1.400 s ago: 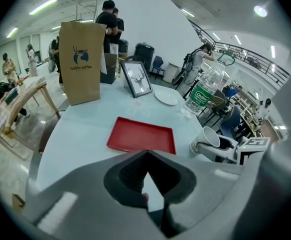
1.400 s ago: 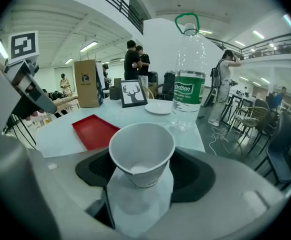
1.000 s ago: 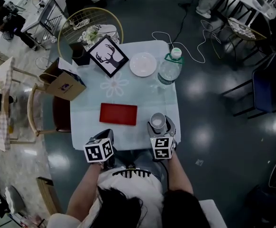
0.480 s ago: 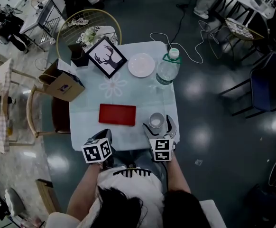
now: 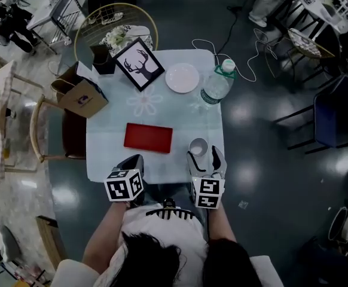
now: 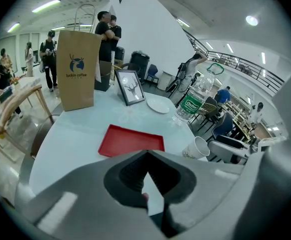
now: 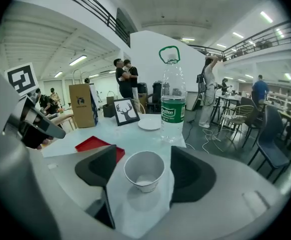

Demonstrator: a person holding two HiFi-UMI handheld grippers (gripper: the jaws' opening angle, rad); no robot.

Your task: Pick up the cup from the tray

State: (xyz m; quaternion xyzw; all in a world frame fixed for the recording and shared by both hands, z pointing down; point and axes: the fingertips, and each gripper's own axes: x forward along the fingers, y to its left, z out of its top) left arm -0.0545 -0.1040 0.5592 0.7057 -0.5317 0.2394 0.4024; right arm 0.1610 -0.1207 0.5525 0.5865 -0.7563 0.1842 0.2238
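The right gripper has its jaws spread wide, one on each side of the cup. There is a gap to either wall and the jaws grasp nothing. The left gripper has its jaws clenched tip to tip, with nothing between them. The cup is white paper, upright, mouth up. It stands on the pale surface just right of the red tray, off it.

on the counter, a deer picture stands near the far left corner, a white plate just beside it, a water bottle by the right edge, a paper bag at the left edge.
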